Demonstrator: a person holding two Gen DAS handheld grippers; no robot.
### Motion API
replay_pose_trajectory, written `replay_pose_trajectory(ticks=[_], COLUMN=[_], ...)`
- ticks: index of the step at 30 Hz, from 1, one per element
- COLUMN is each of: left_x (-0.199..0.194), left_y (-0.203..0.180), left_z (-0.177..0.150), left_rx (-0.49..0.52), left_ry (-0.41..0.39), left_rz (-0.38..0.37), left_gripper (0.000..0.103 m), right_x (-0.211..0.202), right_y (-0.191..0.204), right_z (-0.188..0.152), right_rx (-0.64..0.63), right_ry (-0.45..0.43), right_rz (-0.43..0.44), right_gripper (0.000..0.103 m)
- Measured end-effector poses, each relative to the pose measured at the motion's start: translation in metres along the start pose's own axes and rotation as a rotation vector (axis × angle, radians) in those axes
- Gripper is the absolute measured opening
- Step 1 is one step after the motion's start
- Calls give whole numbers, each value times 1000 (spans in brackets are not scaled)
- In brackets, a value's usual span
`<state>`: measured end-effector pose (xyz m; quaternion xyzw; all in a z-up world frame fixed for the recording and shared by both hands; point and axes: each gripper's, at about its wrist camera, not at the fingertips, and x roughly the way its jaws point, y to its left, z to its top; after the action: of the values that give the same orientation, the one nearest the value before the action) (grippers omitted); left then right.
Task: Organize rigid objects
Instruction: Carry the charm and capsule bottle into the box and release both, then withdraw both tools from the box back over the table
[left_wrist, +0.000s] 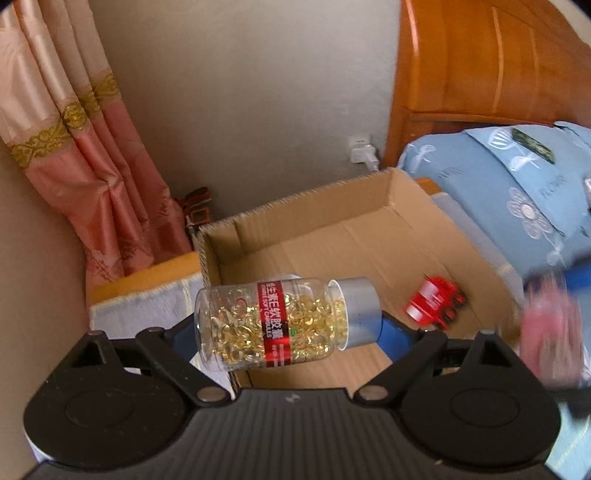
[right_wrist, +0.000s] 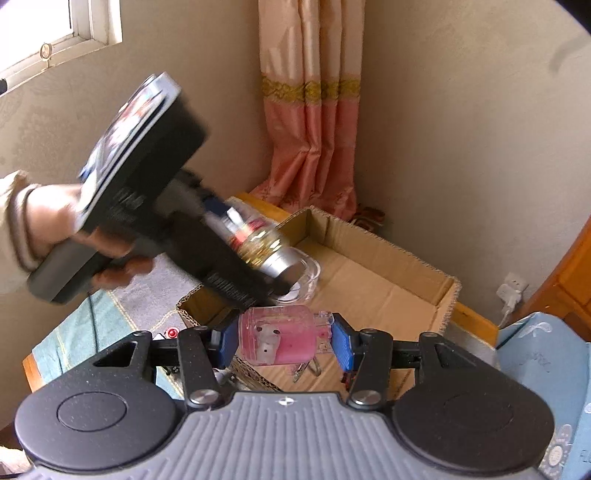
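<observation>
bedroom corner, pink curtain (left_wrist: 92, 177), open cardboard box (left_wrist: 332, 206) on a bedside surface. capsule bottle (left_wrist: 284, 325) lies sideways above the box, clamped by left gripper (left_wrist: 288, 332). right gripper (right_wrist: 284, 341) grasps a pink clear jar (right_wrist: 277, 338) over the box's near edge. red toy truck (left_wrist: 436, 301) on box floor.
</observation>
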<state>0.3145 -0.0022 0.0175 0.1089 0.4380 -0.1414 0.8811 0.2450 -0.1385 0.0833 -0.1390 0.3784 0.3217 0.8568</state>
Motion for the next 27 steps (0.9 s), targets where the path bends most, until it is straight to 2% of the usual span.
replay_pose_trajectory(ticks=[4,9,11,12,13,16,22,27], left_x=[15,31,37,40,42,49,56,43], left_y=[4,-1,-4,-6,-7,-13,-28,-36], left_z=[18,30,33,34,35,37,43,47], left_rx=[-3,14,21,22,23,31,37,64], left_ry=[7,22,30,33,36,46,58,-1], left_rz=[16,0,-7,-11,-14,-31,-78,-64], left_gripper=[94,94,94,94,94,94,95,95], right_x=[25,51,55,55,52,47,46,45], right_y=[3,8,10,10,11,10,5,0], right_z=[0,-1,-1,-1,-2,-6,-20,-27], right_rx=[-6,-18,-16,-18,-19,-4,19,32], right_ry=[41,75,64,54,39,32,52,59], right_rz=[24,60,68,67,66,75,38,17], right_gripper=[56,58,76,89,92,93,95,96])
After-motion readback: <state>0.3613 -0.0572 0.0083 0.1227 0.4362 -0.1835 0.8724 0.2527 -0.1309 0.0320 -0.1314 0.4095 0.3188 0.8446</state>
